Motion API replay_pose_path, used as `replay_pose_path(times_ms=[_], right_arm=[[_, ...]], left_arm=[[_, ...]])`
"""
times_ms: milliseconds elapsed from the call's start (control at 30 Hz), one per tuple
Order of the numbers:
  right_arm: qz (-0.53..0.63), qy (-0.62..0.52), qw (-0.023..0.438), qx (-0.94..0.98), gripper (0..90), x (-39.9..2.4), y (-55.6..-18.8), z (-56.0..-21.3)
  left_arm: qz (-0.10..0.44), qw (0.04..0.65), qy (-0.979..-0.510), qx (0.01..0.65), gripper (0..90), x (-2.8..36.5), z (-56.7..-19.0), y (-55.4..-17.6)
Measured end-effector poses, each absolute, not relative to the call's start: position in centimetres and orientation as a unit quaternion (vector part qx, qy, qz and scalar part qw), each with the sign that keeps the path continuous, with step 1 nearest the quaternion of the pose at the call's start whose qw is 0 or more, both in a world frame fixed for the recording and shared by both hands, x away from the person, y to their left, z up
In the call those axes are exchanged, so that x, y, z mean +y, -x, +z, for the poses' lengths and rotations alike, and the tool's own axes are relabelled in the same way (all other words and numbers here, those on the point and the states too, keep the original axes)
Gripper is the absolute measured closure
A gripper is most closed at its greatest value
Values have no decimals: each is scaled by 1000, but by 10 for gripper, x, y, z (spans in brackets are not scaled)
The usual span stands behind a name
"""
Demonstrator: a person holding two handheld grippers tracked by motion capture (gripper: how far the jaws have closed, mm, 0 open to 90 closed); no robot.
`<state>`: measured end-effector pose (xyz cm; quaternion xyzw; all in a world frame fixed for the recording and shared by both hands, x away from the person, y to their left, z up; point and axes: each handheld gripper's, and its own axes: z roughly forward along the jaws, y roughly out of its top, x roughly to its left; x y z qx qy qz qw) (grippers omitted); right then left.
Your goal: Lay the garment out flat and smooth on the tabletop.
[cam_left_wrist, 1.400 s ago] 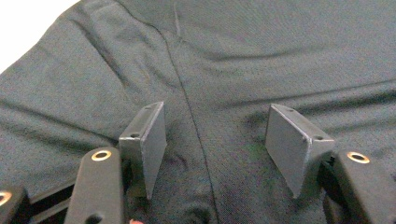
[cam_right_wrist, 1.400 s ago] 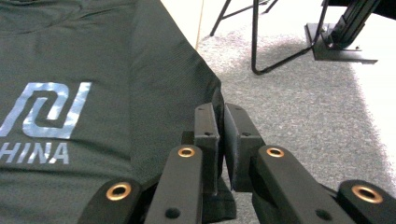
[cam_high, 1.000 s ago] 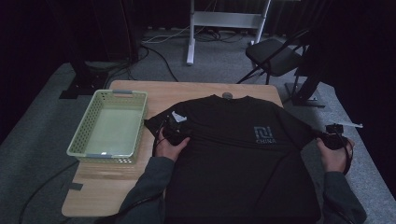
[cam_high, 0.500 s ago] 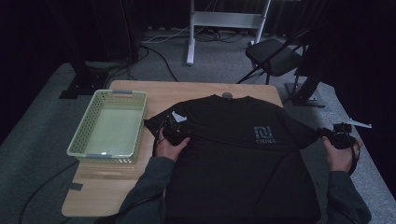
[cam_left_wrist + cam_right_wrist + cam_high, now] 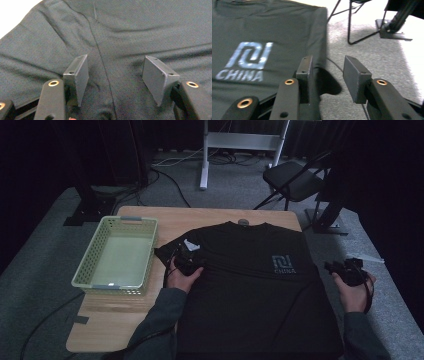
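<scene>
A black T-shirt [image 5: 250,290] with a pale "CHINA" logo [image 5: 283,264] lies spread flat on the wooden table [image 5: 120,320]. My left gripper [image 5: 187,260] rests on its left shoulder. In the left gripper view the left gripper [image 5: 116,65] stands open, its pads either side of the sleeve seam on the shirt [image 5: 150,30] and not pressing on it. My right gripper [image 5: 336,268] hovers just off the shirt's right edge. Its jaws [image 5: 328,61] have just been opening, with nothing between them and grey carpet below. The shirt [image 5: 274,27] and logo [image 5: 247,61] lie to their left.
A pale green mesh basket [image 5: 82,272] stands empty on the table's left side. A small round object [image 5: 243,222] sits at the far table edge by the collar. Beyond the table are a folding chair [image 5: 295,180], a white stand [image 5: 240,140] and cables on the carpet.
The right sleeve was stretched out to the right gripper; now it lies slack at the shirt's side. The right gripper has opened and shifted slightly back left. The left gripper has stayed put.
</scene>
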<state>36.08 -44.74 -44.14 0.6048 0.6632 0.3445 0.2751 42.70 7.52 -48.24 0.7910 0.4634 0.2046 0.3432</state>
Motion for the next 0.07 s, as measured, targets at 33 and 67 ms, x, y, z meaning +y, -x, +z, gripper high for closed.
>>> replay_pose_path(times_ms=[33,67], right_arm=[[347,-602,272,666,587,-444,-360,-442],[350,-599,270,668,584,-441,-359,-442]], left_arm=[[205,343,-791,463,391,75,-482,-427],[204,343,-791,463,391,75,-482,-427]])
